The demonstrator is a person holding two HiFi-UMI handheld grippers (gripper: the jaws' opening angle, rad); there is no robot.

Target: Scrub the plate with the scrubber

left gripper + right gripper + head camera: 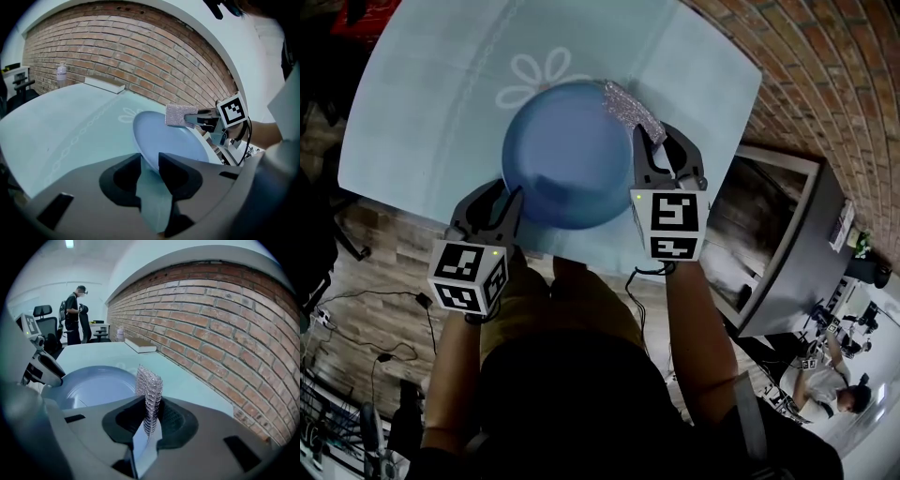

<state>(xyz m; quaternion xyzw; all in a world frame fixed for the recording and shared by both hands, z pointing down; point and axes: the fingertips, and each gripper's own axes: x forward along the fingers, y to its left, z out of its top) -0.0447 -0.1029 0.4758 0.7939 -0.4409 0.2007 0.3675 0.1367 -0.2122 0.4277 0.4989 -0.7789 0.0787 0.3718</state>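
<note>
A round blue plate (pixel 567 155) is held tilted above the pale teal tablecloth. My left gripper (pixel 508 199) is shut on its near-left rim; in the left gripper view the plate (pixel 168 145) runs edge-on between the dark pads (pixel 176 171). My right gripper (pixel 661 138) is shut on a silvery mesh scrubber (pixel 630 108), which lies against the plate's far-right rim. The scrubber (pixel 149 387) stands upright between the jaws in the right gripper view, with the plate (pixel 93 385) to its left. From the left gripper view, the scrubber (pixel 180 115) rests on the plate's upper edge.
The table (pixel 422 103) wears a teal cloth with a white flower print (pixel 534 75). A brick wall (pixel 211 329) runs along its right side. A white box (pixel 140 344) and a small bottle (pixel 61 72) stand at the far end. A person (pixel 72 315) stands by office chairs beyond.
</note>
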